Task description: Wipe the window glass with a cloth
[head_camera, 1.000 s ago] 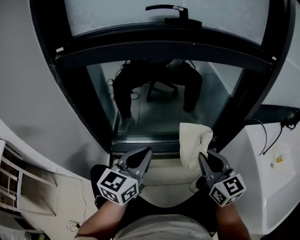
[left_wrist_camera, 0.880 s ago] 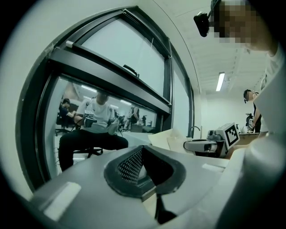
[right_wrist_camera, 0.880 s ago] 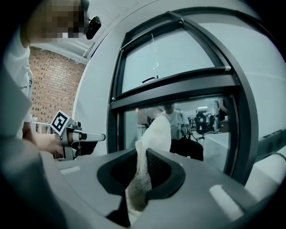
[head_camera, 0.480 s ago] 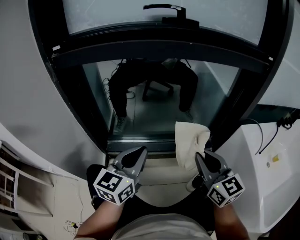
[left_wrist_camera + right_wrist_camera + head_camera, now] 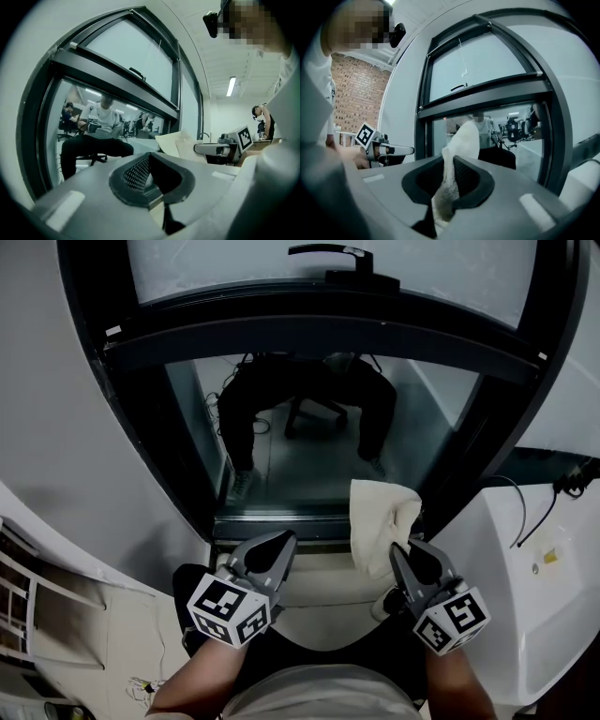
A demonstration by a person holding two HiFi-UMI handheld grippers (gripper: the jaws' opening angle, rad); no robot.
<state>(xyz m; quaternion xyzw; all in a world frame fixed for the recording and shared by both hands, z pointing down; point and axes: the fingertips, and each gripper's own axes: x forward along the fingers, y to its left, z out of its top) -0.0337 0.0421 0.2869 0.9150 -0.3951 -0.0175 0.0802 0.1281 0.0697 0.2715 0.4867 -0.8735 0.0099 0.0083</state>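
The fingers of the right gripper [image 5: 449,183] are pressing together on a cream-white, nubbly terry cloth [image 5: 461,143], pinching it at one lower fold. The rest of the cloth is standing up out of the fingers in a soft, folded peak. In the head view the cloth [image 5: 380,519] is lying against the bottom right corner of the lower glass pane [image 5: 300,451] of the window, and its top is overlapping the glass near the dark frame.

The fingers of the left gripper [image 5: 151,180] are meeting with nothing between them. This gripper [image 5: 272,551] is pointing at the bottom edge of the lower glass pane, left of the cloth and apart from it. The right gripper [image 5: 405,557] is sitting just below that pane's right corner. Each gripper's cube is showing a black-and-white square marker pattern.

The lower glass pane is showing a seated person in dark trousers on an office chair. A thick black frame bar [image 5: 319,334] is running across the top of that pane, and a black handle [image 5: 337,255] is sitting above the bar. Left of the pane a plain white wall [image 5: 75,409] is curving away. To its right a white surface [image 5: 534,606] with a thin black cable [image 5: 520,507] is lying open.
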